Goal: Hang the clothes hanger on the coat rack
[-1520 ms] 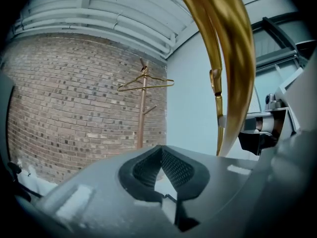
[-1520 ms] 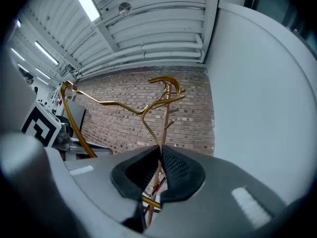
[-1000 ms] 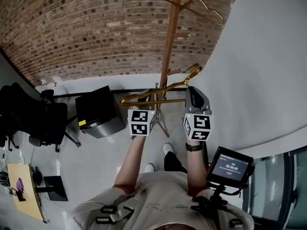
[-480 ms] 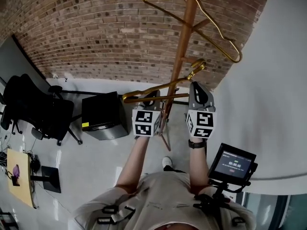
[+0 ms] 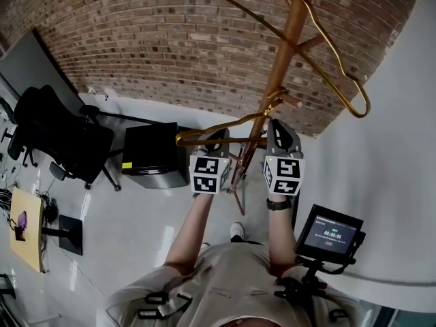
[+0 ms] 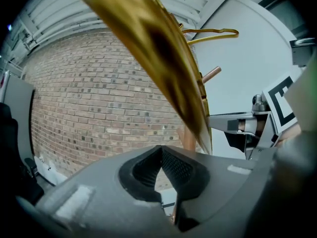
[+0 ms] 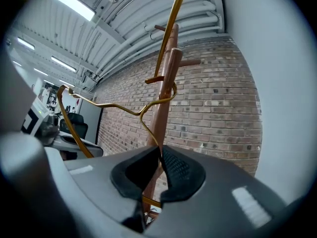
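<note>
A gold wire hanger [image 5: 225, 125] lies level between my two grippers in the head view. My left gripper [image 5: 216, 138] is shut on its left part and my right gripper [image 5: 279, 131] on its bottom bar near the right end. The hook [image 5: 276, 97] sits against the wooden coat rack pole [image 5: 289, 46], beside a short peg [image 5: 293, 102]; whether it rests on the peg I cannot tell. In the right gripper view the hanger [image 7: 99, 104] rises ahead of the shut right gripper [image 7: 161, 155], its hook by the pole [image 7: 166, 78]. In the left gripper view it is a blurred hanger [image 6: 158, 48] above the left gripper [image 6: 162, 150].
A second gold hanger [image 5: 334, 53] hangs from the rack's top pegs. A brick wall [image 5: 157, 39] stands behind, a white wall [image 5: 395, 148] to the right. On the floor are a black office chair [image 5: 61, 142], a black box [image 5: 153, 155] and a small wooden table [image 5: 27, 230]. A screen [image 5: 329, 234] sits by the right forearm.
Both grippers have carried the hanger closer to the rack; its hook, which stood right of the pole, now overlaps the pole at a peg. The view has tilted upward.
</note>
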`<state>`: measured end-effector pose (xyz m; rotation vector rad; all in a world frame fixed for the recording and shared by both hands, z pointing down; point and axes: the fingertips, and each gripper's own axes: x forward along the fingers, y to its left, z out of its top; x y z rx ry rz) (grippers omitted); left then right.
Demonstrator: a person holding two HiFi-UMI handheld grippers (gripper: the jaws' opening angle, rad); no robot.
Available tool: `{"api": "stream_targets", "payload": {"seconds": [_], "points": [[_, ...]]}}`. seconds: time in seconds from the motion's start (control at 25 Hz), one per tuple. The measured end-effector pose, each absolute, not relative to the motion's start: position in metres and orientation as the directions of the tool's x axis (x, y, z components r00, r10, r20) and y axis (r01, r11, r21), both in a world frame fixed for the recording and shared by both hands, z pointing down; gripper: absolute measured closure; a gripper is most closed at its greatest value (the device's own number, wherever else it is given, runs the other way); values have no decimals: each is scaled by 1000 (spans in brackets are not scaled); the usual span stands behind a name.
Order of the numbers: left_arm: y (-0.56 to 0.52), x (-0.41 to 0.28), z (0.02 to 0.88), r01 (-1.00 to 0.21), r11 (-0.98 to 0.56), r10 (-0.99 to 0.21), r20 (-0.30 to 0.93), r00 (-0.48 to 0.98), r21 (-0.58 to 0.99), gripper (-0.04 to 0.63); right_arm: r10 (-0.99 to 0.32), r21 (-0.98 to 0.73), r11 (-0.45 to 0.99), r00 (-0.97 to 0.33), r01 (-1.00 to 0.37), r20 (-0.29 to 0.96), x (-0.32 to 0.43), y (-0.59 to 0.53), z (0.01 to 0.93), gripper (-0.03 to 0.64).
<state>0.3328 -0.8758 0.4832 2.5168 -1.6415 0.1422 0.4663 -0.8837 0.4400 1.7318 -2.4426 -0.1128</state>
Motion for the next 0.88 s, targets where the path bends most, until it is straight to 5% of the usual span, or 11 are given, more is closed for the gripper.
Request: {"api": "stream_targets", "payload": {"seconds": [0.88], "points": [[-803, 279, 485, -907, -418, -892, 169, 419, 43, 595, -992, -71, 128, -129, -989, 1, 482, -818, 440, 563]]}}
